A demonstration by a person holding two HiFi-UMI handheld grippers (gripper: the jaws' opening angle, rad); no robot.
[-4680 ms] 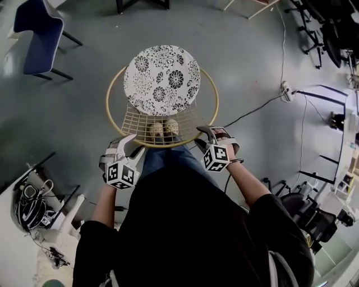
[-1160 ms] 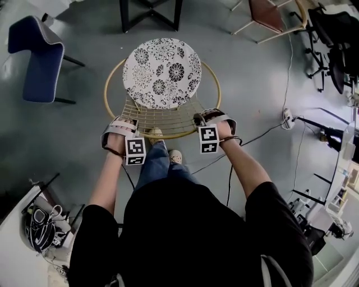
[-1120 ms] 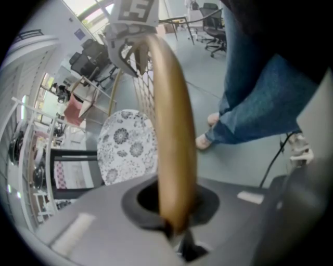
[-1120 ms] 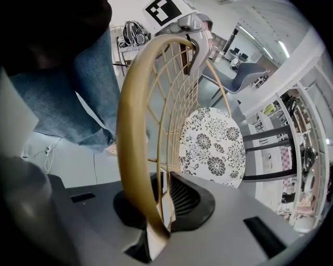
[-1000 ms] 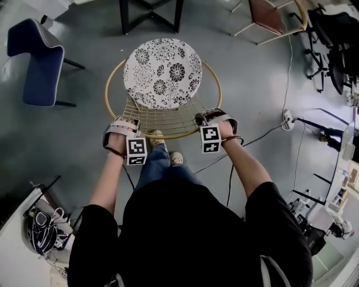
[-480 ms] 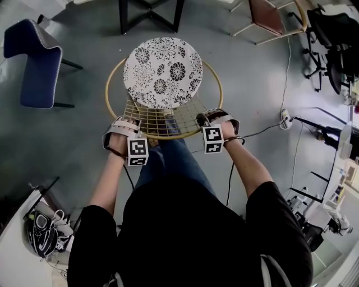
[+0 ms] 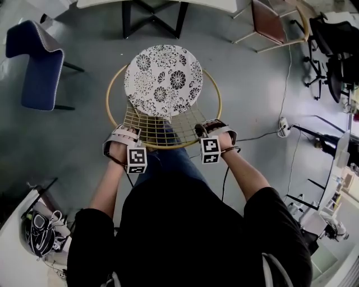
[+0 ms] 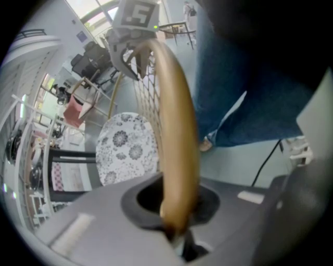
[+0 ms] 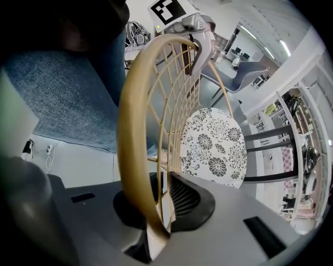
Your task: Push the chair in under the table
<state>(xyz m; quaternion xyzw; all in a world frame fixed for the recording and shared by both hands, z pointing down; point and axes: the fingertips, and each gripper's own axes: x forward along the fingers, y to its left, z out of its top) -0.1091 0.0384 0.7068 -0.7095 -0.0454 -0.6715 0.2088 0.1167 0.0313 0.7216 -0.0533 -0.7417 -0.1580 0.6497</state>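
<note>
The chair has a round floral cushion [image 7: 162,78] inside a gold wire back rim [image 7: 164,144] and stands on the grey floor in front of me. My left gripper [image 7: 124,135] is shut on the near left of the rim. My right gripper [image 7: 208,129] is shut on its near right. In the left gripper view the gold rim [image 8: 176,150] runs down between the jaws of the left gripper [image 8: 174,221]. The right gripper view has the rim [image 9: 131,156] pinched in the right gripper [image 9: 153,221], cushion [image 9: 213,148] beyond. The white table [image 7: 168,3] with black legs [image 7: 151,17] is just ahead of the chair.
A blue chair [image 7: 36,61] stands at the left and a brown-seated chair [image 7: 275,17] at the upper right. Black office chairs [image 7: 336,45] line the right side. A cable and power strip [image 7: 283,122] lie on the floor at right. A white desk [image 7: 22,246] is at the lower left.
Both grippers took hold of the rim after the earliest frame. Over the last second the chair and I have moved forward, and the table's white top now shows at the upper edge.
</note>
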